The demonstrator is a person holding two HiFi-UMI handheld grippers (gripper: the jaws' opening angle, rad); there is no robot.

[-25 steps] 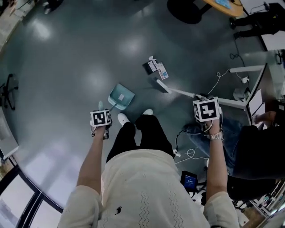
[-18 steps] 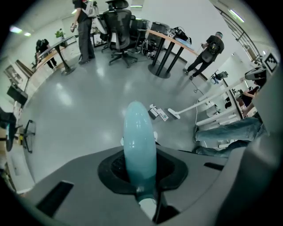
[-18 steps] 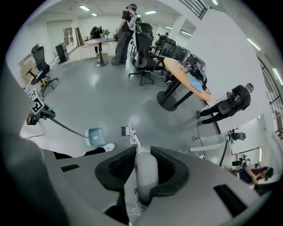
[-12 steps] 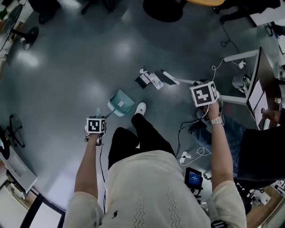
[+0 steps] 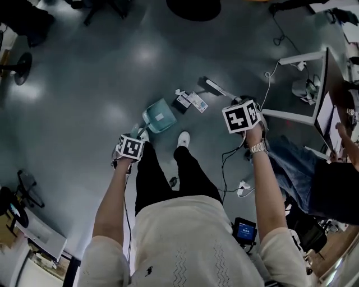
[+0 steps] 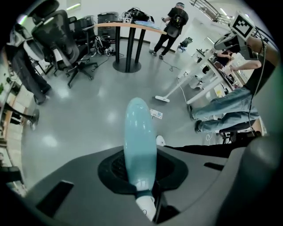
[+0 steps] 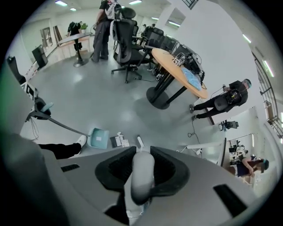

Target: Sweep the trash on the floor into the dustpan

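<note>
A teal dustpan [image 5: 157, 119] rests on the grey floor just ahead of the person's feet. Its long teal handle [image 6: 139, 141] runs up between the jaws of my left gripper [image 5: 130, 148], which is shut on it. Trash [image 5: 188, 101], some small cartons and paper scraps, lies just right of the pan. The white broom head [image 5: 216, 87] sits on the floor just beyond the trash. My right gripper [image 5: 241, 116] is shut on the broom's pale handle [image 7: 142, 174]. The right gripper view shows dustpan [image 7: 98, 137], trash [image 7: 118, 141] and broom head [image 7: 140, 142] in a row.
A white desk [image 5: 303, 61] with cables stands at the right, and a seated person in jeans [image 5: 297, 162] is beside it. A round table base [image 5: 193, 8] lies ahead. Office chairs [image 7: 128, 44] and standing people are farther off. More cables [image 5: 235, 188] lie near the feet.
Both grippers have travelled with the person's step. The broom head has swung from the near side of the trash to its far side, and the dustpan now sits closer to the trash.
</note>
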